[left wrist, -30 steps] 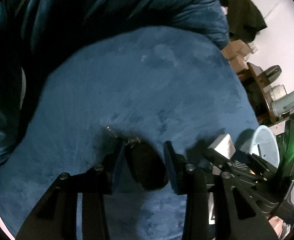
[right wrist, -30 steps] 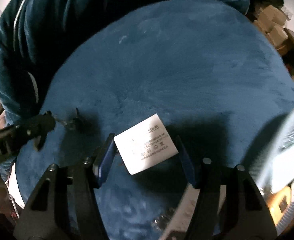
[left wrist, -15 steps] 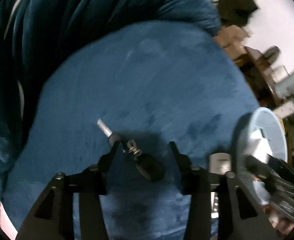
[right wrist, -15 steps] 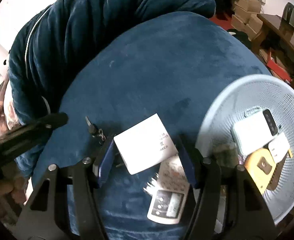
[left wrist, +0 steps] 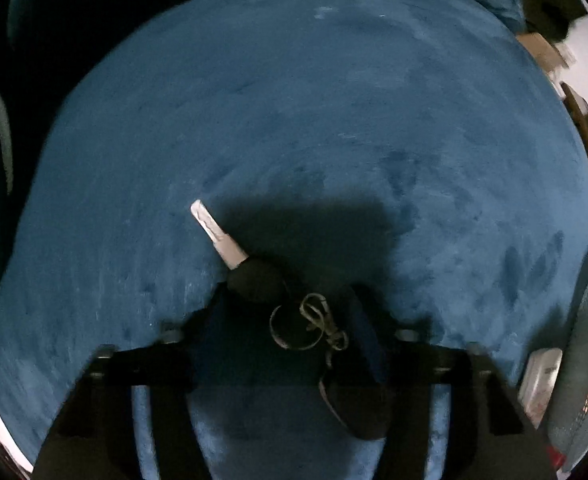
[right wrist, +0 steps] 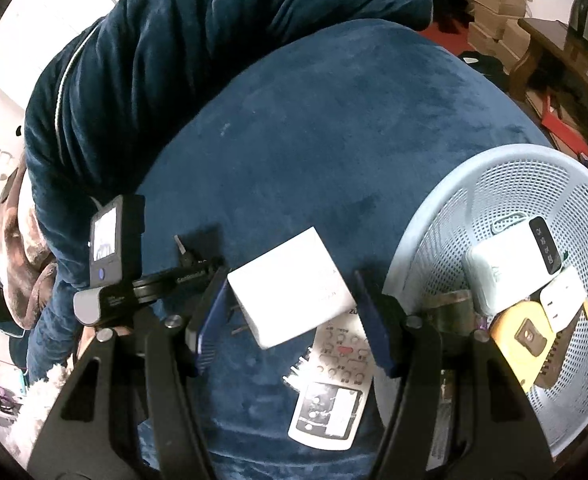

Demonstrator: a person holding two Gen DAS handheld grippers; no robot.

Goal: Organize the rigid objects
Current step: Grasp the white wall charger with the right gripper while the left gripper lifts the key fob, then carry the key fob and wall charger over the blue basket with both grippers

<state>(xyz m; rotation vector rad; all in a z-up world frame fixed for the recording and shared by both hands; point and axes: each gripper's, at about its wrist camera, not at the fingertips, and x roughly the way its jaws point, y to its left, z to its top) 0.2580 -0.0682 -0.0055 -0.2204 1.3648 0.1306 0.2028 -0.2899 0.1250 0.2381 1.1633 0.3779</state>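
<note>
A key (left wrist: 218, 236) with a black head, a metal ring (left wrist: 294, 328) and a dark fob (left wrist: 353, 408) lies on the blue cushion (left wrist: 313, 120). My left gripper (left wrist: 290, 320) points steeply down over it. Its jaws are closing, with the ring between them and the pads apart from it. In the right wrist view, my right gripper (right wrist: 290, 308) is shut on a white plug adapter (right wrist: 290, 284), which hangs above the cushion just left of the light blue mesh basket (right wrist: 433, 216). The key (right wrist: 182, 250) shows small at the left there.
The basket holds a white power bank (right wrist: 509, 264), a yellow tape measure (right wrist: 525, 336) and other small things. A white remote (right wrist: 333, 384) lies on the cushion under the adapter. A person's dark blue sleeve (right wrist: 174, 60) crosses the back. Boxes and wooden furniture stand far right.
My left gripper has sunk close over the key, which now lies flat between its fingers. My right gripper carried the adapter sideways, and the basket came into its view.
</note>
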